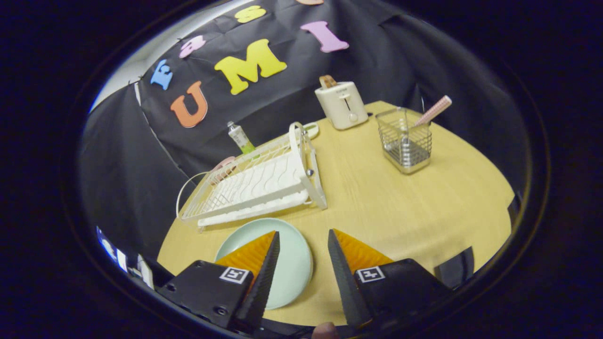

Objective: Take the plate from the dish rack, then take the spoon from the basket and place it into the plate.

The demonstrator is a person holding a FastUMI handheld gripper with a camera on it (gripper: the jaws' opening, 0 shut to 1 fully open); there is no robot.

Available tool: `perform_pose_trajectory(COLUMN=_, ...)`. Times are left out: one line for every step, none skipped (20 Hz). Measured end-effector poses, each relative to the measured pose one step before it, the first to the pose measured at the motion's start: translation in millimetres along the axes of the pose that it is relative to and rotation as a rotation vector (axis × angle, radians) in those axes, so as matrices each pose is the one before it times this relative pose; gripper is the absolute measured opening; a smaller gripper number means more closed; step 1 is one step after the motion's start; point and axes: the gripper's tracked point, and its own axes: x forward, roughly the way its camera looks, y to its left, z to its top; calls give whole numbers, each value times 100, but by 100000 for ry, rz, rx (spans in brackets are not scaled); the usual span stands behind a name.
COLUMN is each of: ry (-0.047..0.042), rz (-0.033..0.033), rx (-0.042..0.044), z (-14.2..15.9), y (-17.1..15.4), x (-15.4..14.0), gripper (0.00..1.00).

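Observation:
A pale green plate (292, 263) lies flat on the wooden table (400, 207), under and just beside my left finger. My gripper (304, 233) is open, with bare table between its fingertips. Just beyond the plate stands the white dish rack (254, 186), with nothing in its slots. Farther off, ahead of my right finger, stands a wire basket (406, 141). A spoon with a pink checked handle (433, 111) leans out of the basket's far corner.
A cream toaster (341, 104) stands at the back of the table beyond the rack. A small tube (240, 137) and a pink object (221, 167) sit behind the rack. The table's rounded edge runs close on the right.

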Motion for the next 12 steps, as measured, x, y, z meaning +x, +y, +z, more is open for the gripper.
perform_pose_trajectory(ry=-5043, rz=-2146, rx=-3852, z=869, y=-632, x=-823, gripper=72)
perform_pose_trajectory(ry=-5635, rz=-3433, rx=-4197, z=1069, y=-1123, x=-947, gripper=72)
perform_pose_trajectory(ry=-5328, rz=-1688, rx=-3403, z=1057, y=-924, x=-820, gripper=72)
perform_pose_trajectory(ry=-4509, rz=-2141, rx=-3335, z=765, y=-1048, x=-725, gripper=72)
perform_pose_trajectory(ry=-3841, rz=-2839, rx=-3279, z=615, y=-1384, x=-555, gripper=72)
perform_pose_trajectory(ry=-3612, rz=-3982, rx=-3281, z=489, y=-1686, x=-361, gripper=73)
perform_pose_trajectory(ry=-3839, rz=-4418, rx=-3440, z=376, y=-1841, x=-267, gripper=80)
perform_pose_trajectory(ry=-3373, rz=-3453, rx=-2767, z=441, y=-1665, x=-22, gripper=87)
perform_pose_trajectory(ry=-1802, rz=-3286, rx=-1695, z=-41, y=-1524, x=290, gripper=93)
perform_pose_trajectory(ry=-1788, rz=-1723, rx=-422, z=201, y=-1265, x=438, gripper=100)
perform_pose_trajectory(ry=-908, rz=-748, rx=1187, z=15, y=-1261, x=662, gripper=100)
perform_pose_trajectory(ry=-865, rz=204, rx=1642, z=-22, y=-971, x=768, gripper=100)
